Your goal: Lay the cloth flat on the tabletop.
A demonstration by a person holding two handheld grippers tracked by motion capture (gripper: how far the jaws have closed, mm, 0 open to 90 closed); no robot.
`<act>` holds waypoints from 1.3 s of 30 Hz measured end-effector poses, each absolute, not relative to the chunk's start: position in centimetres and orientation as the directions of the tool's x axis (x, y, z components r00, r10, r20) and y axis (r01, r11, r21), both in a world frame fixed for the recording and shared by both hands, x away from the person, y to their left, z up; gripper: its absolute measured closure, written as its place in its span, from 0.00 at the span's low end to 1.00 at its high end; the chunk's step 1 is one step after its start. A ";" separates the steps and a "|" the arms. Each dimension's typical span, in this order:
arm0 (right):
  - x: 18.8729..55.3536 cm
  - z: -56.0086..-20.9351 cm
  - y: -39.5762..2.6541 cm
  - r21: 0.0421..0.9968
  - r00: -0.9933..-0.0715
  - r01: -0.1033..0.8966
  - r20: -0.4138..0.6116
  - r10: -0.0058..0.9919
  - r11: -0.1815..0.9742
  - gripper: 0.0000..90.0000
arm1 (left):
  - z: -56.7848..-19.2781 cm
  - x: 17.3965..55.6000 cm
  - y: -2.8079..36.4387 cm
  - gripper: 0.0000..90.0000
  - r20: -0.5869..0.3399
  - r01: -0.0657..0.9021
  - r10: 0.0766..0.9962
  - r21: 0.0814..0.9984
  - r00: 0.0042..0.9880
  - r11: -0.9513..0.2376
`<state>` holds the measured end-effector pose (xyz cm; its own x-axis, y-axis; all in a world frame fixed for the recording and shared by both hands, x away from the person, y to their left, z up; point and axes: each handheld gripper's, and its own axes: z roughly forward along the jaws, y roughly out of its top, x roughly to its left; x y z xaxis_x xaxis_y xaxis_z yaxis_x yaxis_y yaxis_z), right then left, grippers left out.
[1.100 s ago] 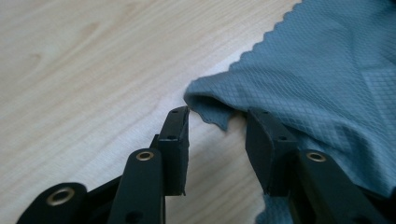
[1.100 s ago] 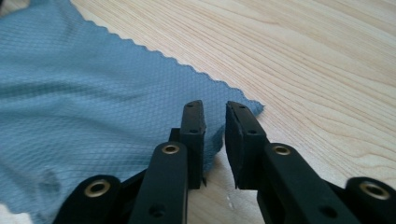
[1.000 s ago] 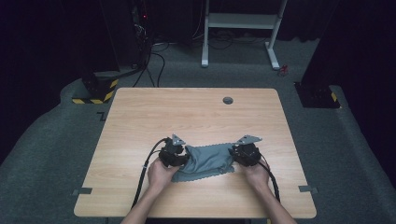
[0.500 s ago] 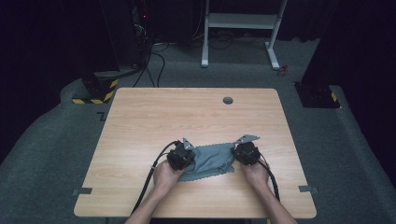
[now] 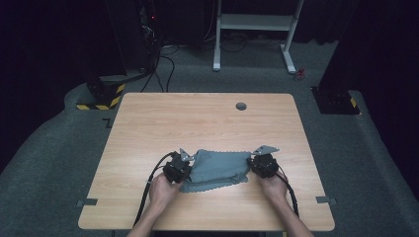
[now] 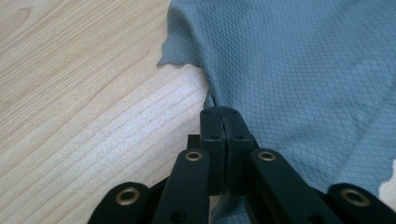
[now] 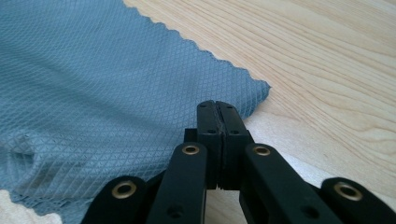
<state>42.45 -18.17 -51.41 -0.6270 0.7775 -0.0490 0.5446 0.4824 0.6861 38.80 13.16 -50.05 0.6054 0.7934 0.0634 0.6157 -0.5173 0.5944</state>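
Jaws on both tongs have just been closing and now stand pressed together. Left tongs (image 6: 219, 116) pinch a fold of the cloth (image 6: 299, 70): fabric rises straight out of the tips. Right tongs (image 7: 217, 109) meet at the cloth's near corner, by its scalloped edge; whether fabric sits between the tips I cannot tell for sure, though the corner runs right under them.

Compared with a second ago, the left tongs (image 5: 179, 169) sit further in toward the middle, and the cloth (image 5: 217, 168) has bunched: its left side is lifted and rumpled where it lay flatter. Right tongs (image 5: 262, 165) hold the same spot at the cloth's right end.

Cloth lies on the near half of the table (image 5: 197, 118), between the two hands, grey-blue, diamond weave.

Judgement: the grasp is made on both ends; the work looks set for lifting, spreading or folding next.

Writing: none readable. No brand or label on cloth, tongs or table. Yellow-black hazard stripes (image 5: 106, 98) mark a base on the floor beyond.
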 end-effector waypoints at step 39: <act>44.2 -49.7 -17.6 0.706 -0.574 0.543 -0.082 0.815 0.454 1.00 | -47.9 44.0 14.2 0.99 0.048 0.602 0.855 0.690 0.517 -0.403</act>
